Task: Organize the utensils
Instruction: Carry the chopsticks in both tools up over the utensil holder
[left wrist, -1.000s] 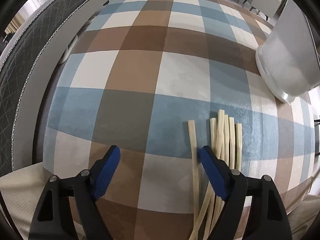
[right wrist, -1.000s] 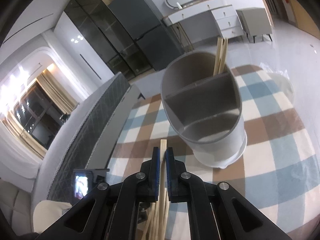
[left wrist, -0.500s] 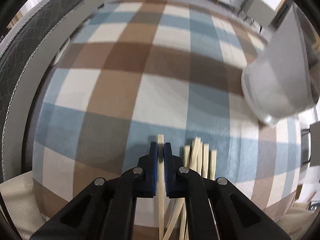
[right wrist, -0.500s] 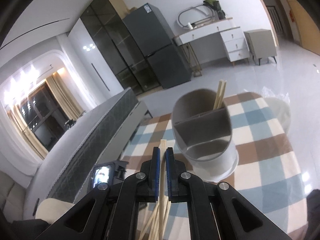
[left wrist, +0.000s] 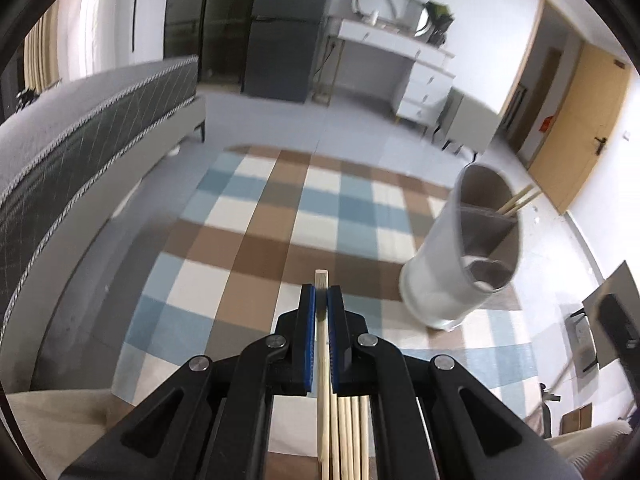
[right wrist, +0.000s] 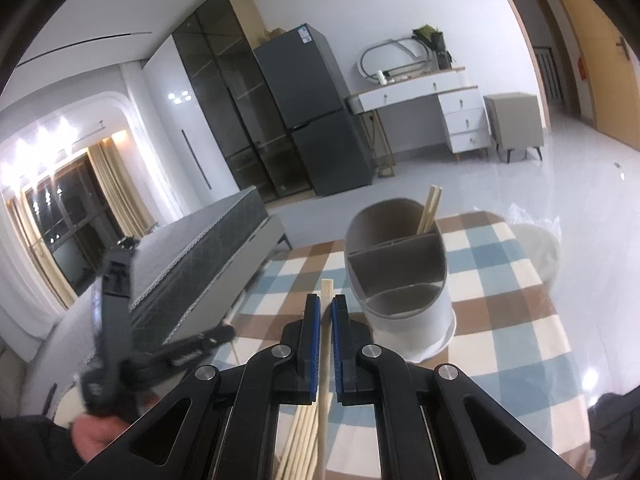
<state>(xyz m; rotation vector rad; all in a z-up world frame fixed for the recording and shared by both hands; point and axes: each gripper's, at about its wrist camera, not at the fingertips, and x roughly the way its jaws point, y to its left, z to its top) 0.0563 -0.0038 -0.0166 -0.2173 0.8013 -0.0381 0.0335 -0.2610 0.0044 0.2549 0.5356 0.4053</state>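
Note:
My left gripper (left wrist: 321,294) is shut on a wooden chopstick (left wrist: 321,280) whose tip sticks out past the blue pads, lifted above the checkered tablecloth (left wrist: 256,248). Several more chopsticks (left wrist: 352,432) lie on the cloth below it. My right gripper (right wrist: 326,304) is shut on another chopstick (right wrist: 326,286), with loose chopsticks (right wrist: 300,440) beneath. The grey divided utensil holder (right wrist: 400,280) stands ahead of the right gripper with two chopsticks (right wrist: 430,208) in its far compartment. It also shows right of the left gripper (left wrist: 464,264). The left gripper appears blurred at the left of the right wrist view (right wrist: 132,344).
A dark quilted bed (left wrist: 80,140) runs along the table's left side. A dark fridge (right wrist: 316,120) and a white dresser (right wrist: 424,112) stand far behind. A white bag (right wrist: 536,240) lies on the floor beyond the table's right edge.
My left gripper closed on one chopstick, then lifted and tilted up from the cloth. My right gripper rose and drew back from the holder, still holding its chopstick.

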